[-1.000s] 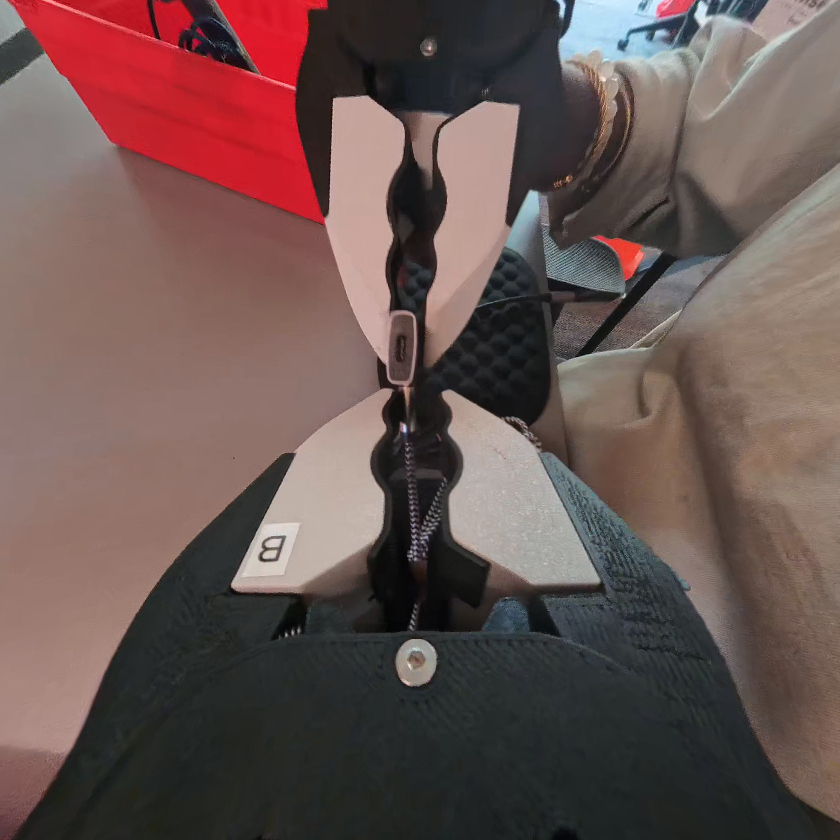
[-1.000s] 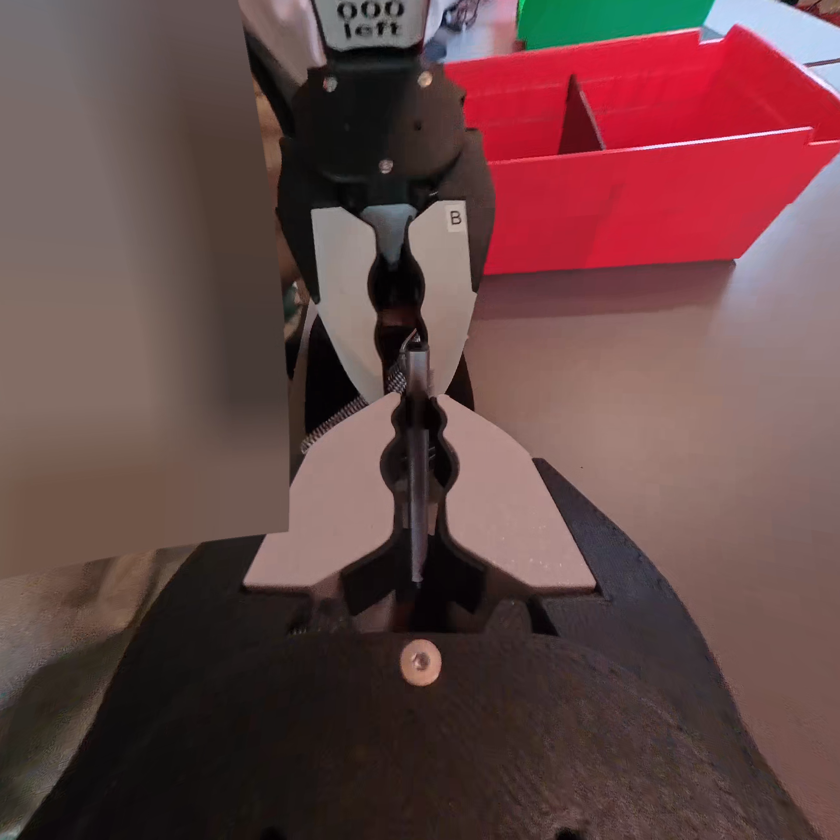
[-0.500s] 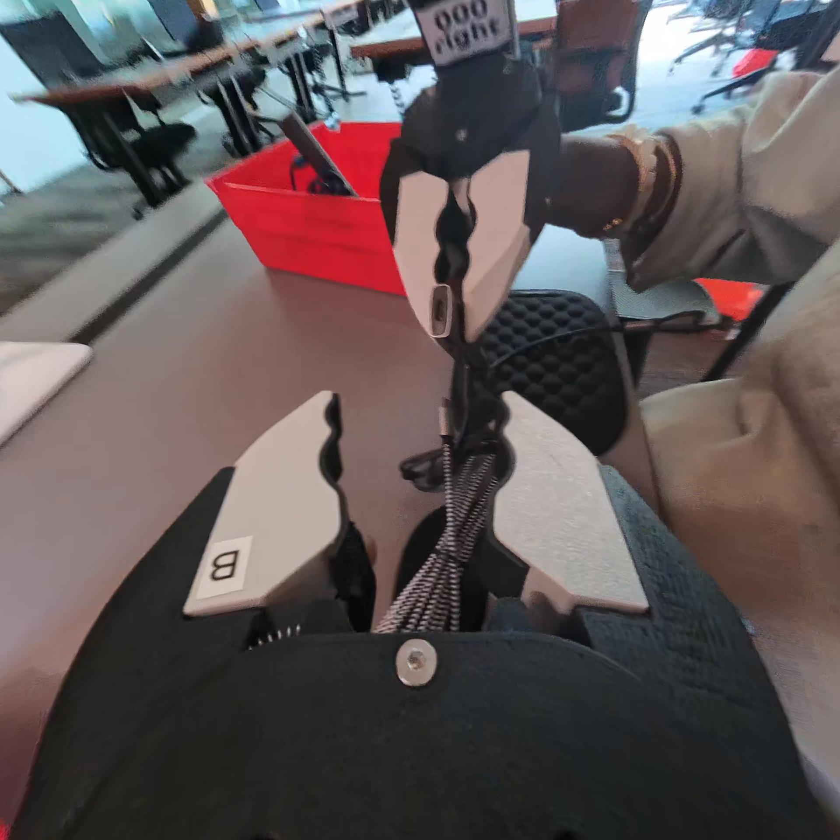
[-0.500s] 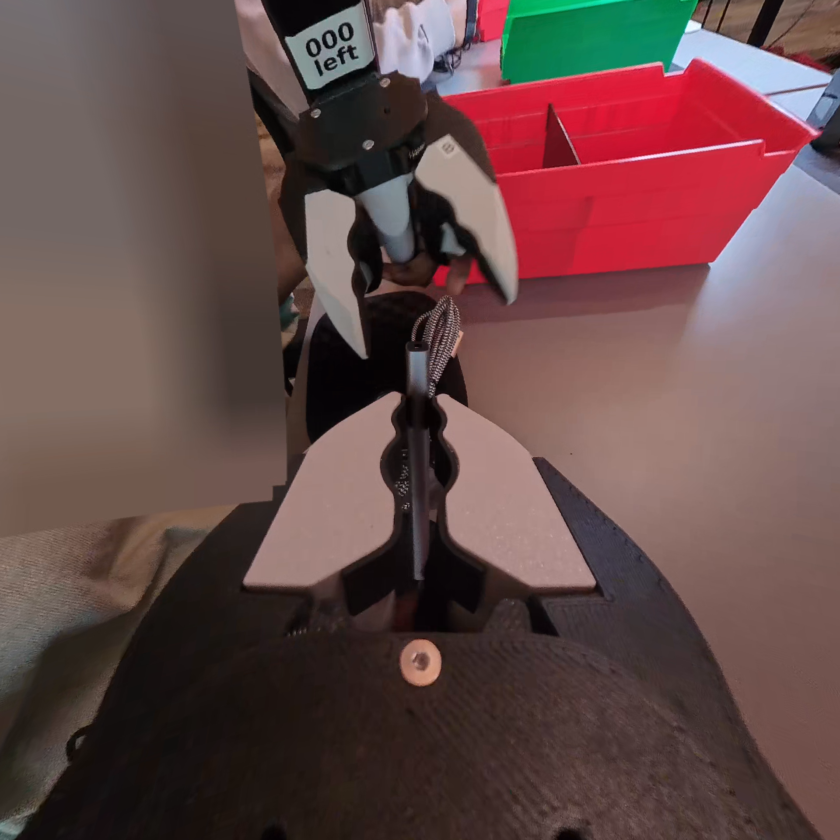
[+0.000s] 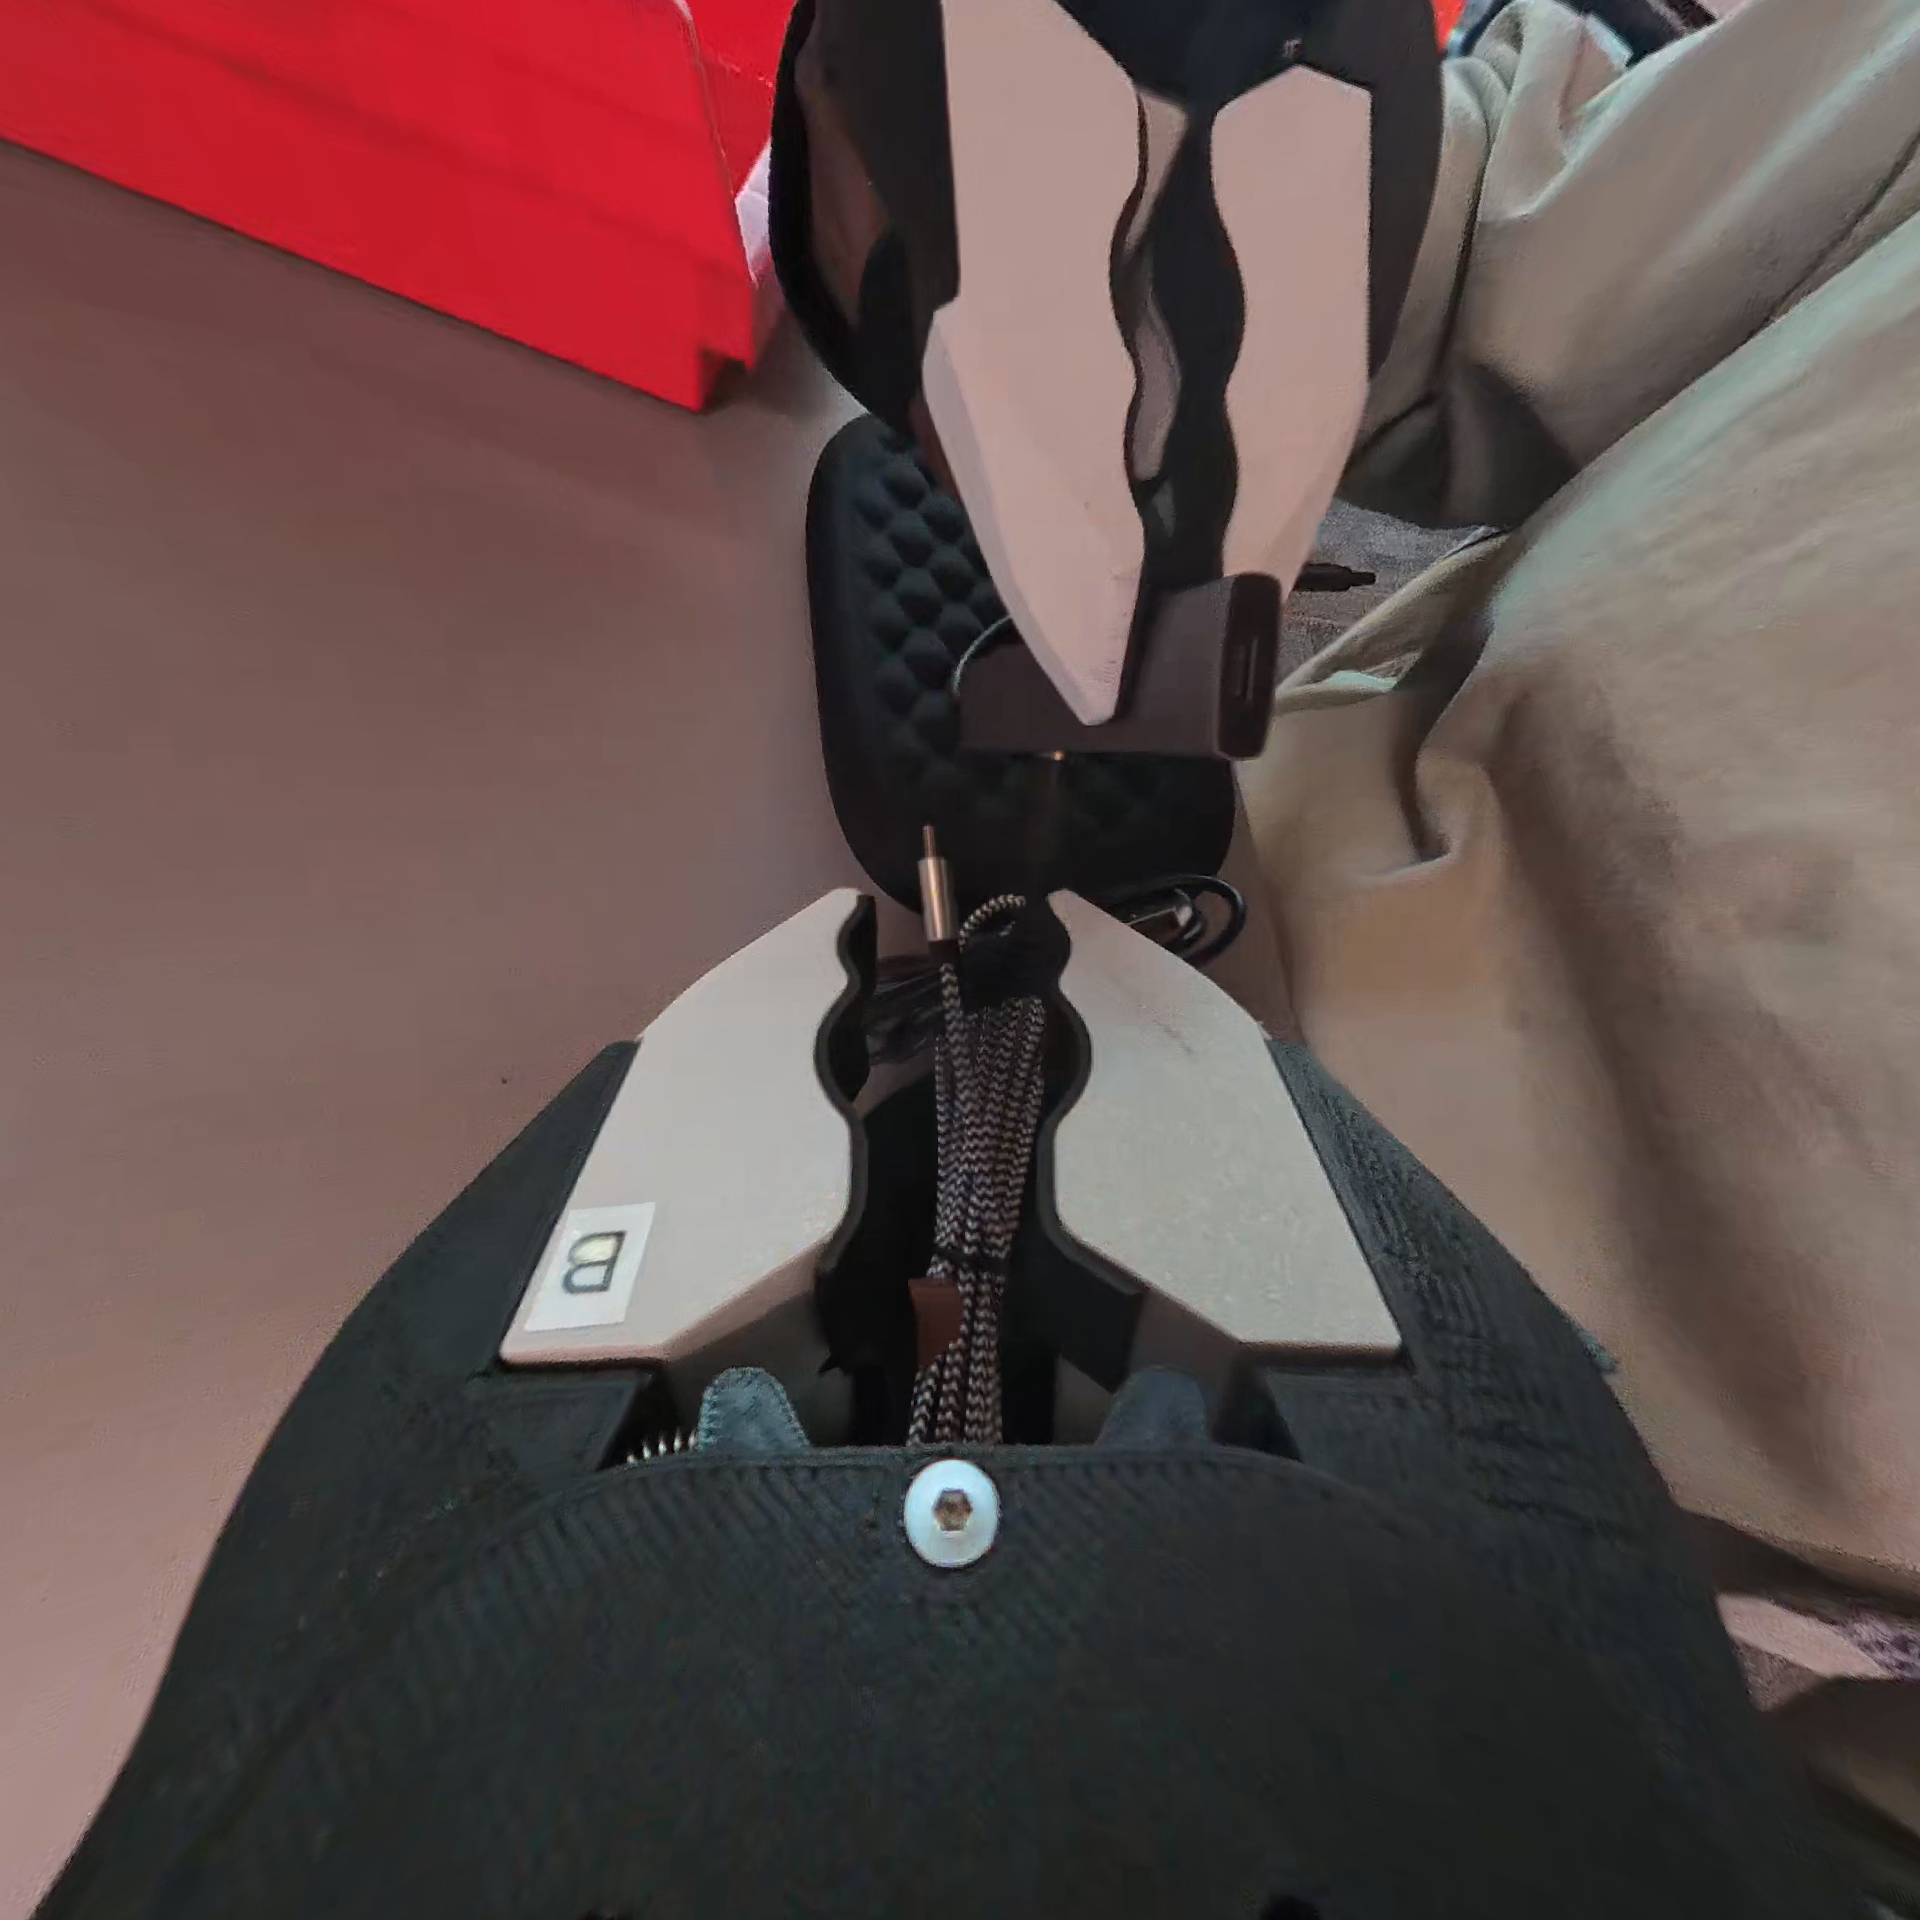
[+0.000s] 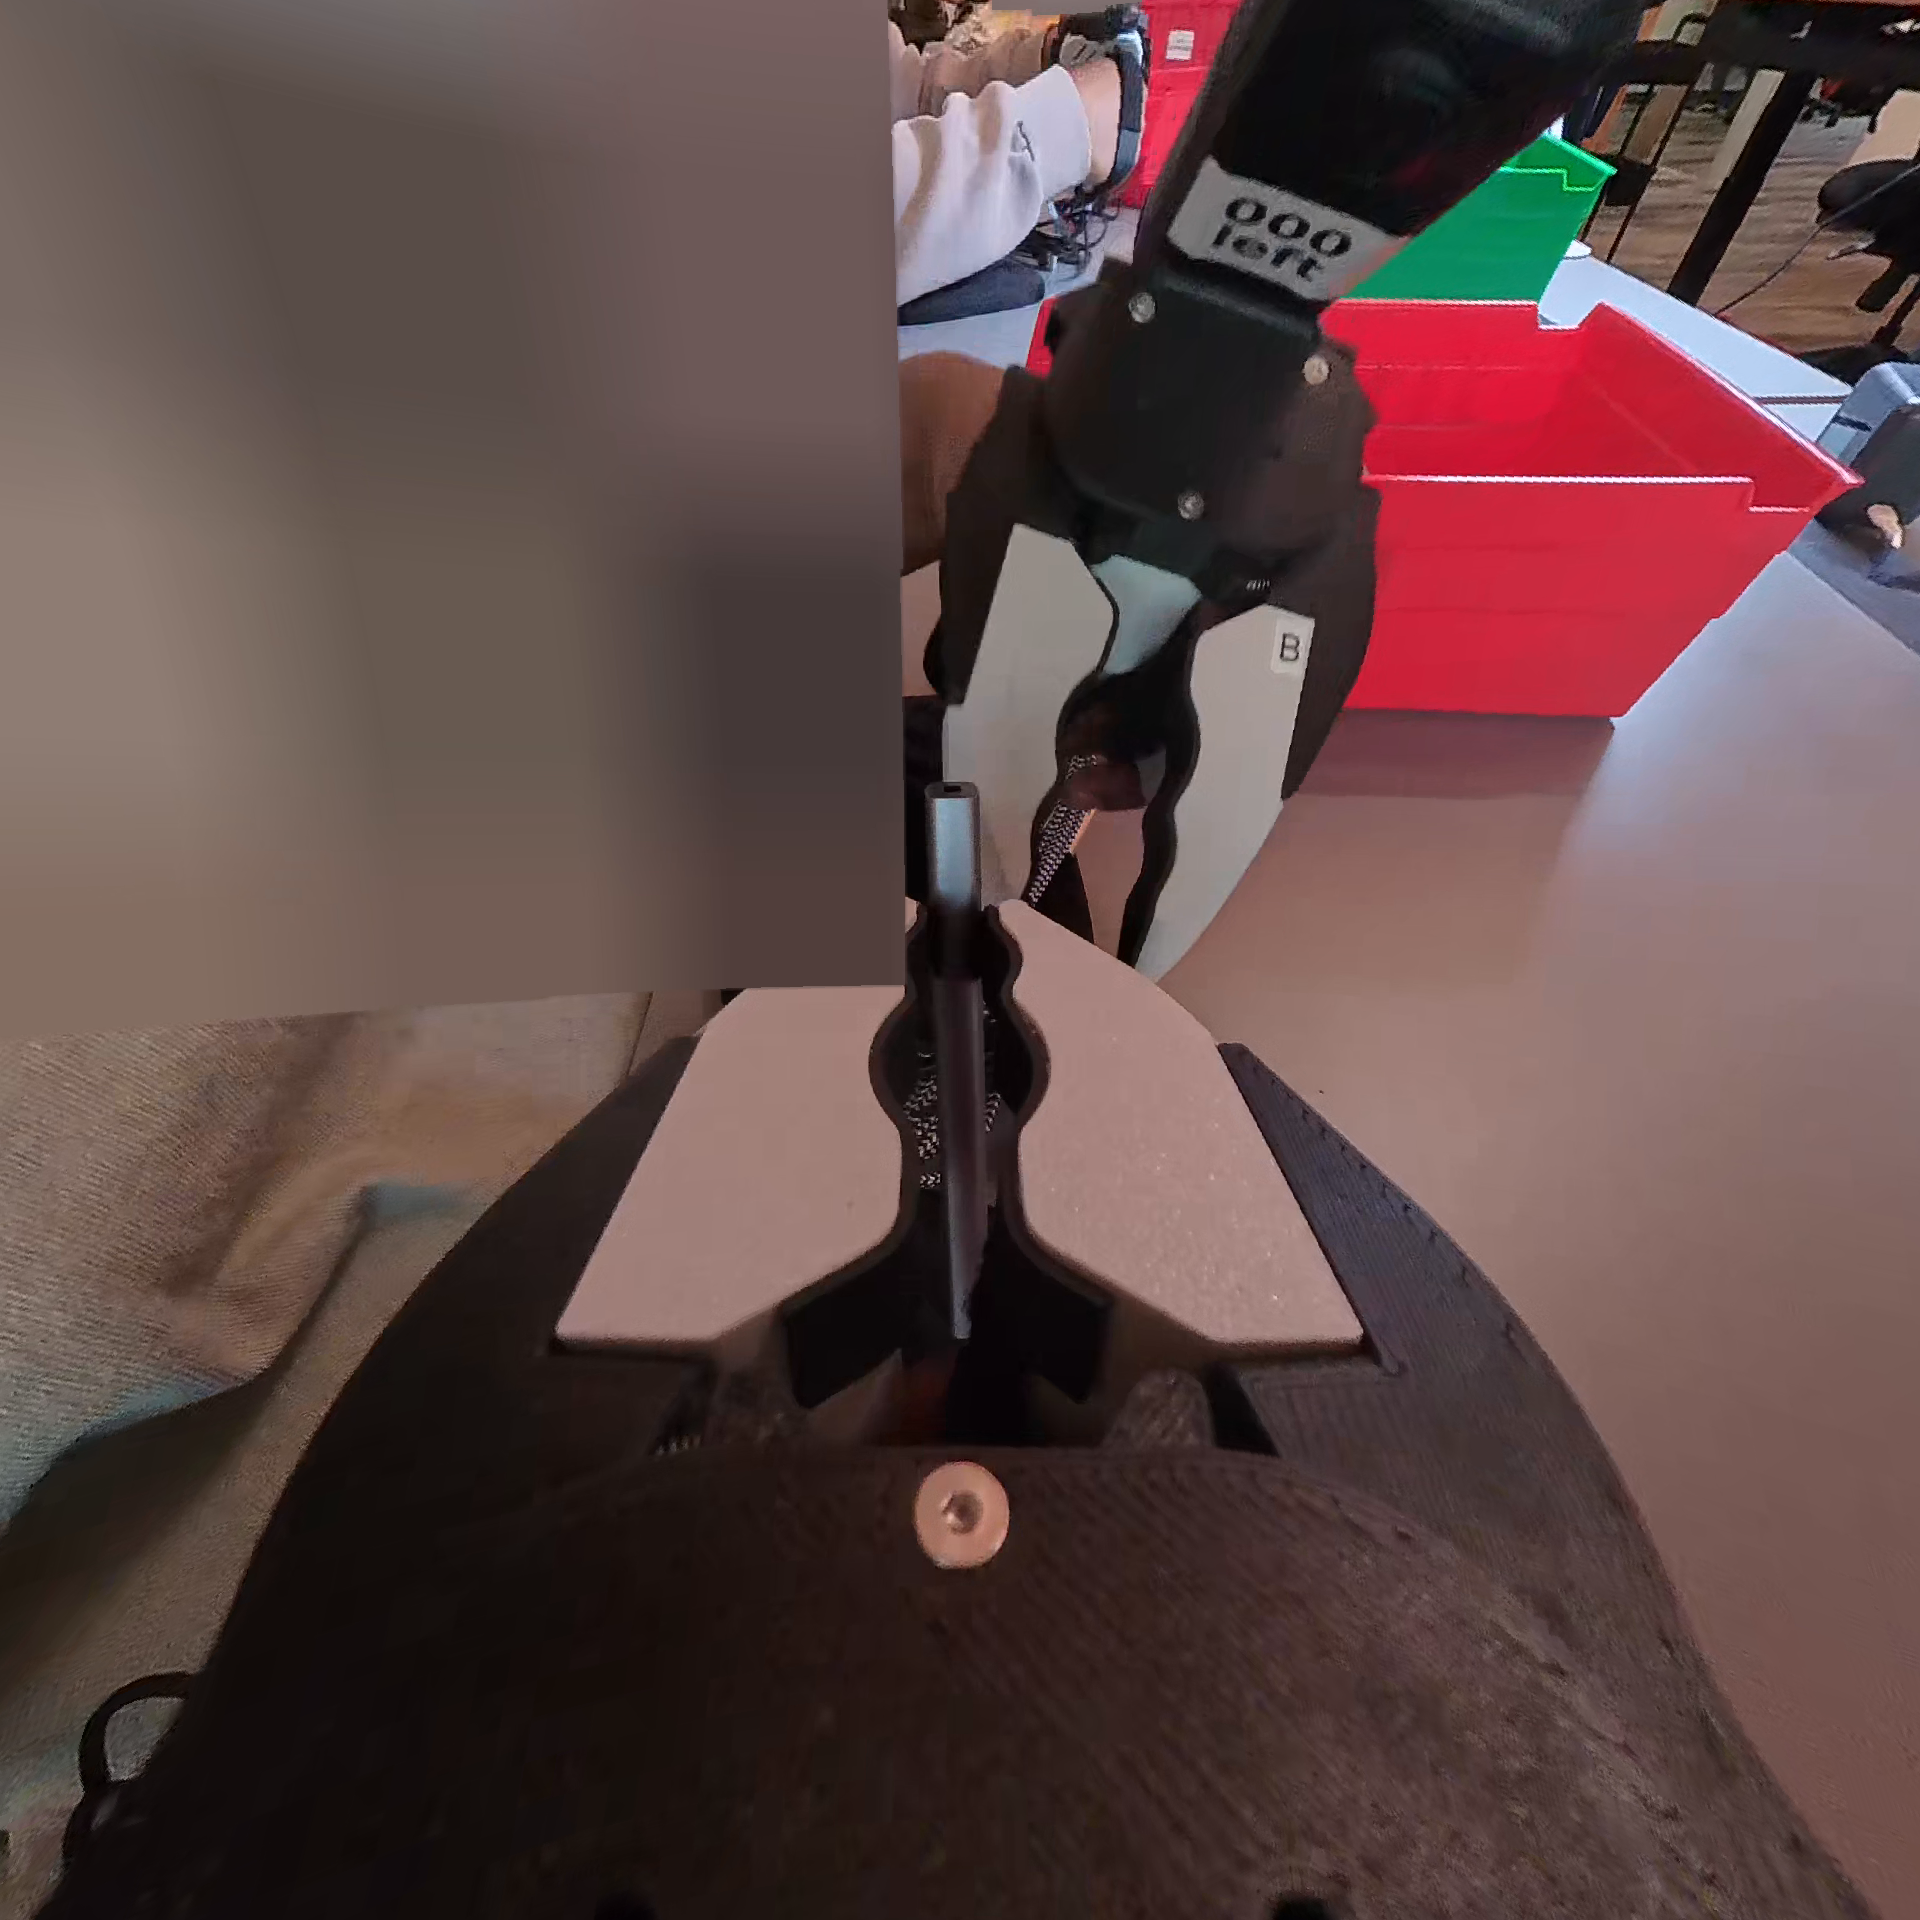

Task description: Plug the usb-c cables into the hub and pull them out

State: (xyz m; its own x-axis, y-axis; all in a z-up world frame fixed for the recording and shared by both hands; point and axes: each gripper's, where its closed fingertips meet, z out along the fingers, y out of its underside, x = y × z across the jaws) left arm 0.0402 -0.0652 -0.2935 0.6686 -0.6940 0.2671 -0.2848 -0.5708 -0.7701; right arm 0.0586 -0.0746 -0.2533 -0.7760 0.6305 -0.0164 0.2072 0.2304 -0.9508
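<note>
The right claw point(image 5: 1164, 665) clamps the flat dark-grey metal hub point(image 5: 1143, 686) edgewise, so one end port faces out for plugging. Just in front of it, the left claw point(image 5: 961, 925) stands partly parted around a bundled black-and-white braided cable point(image 5: 982, 1091), probably regripping; its slim silver usb-c plug point(image 5: 935, 883) sits bare, pointing towards the hub's underside.

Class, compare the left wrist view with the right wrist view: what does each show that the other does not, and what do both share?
Only the left wrist view shows the loose usb-c plug sticking up unplugged, the black quilted pad and the hub's end port.

Only the right wrist view shows the green bin and a second person's white sleeve in the background.

Both show the grey hub clamped in the right gripper, the braided cable running through the partly open left gripper, the red bin and the table.
</note>
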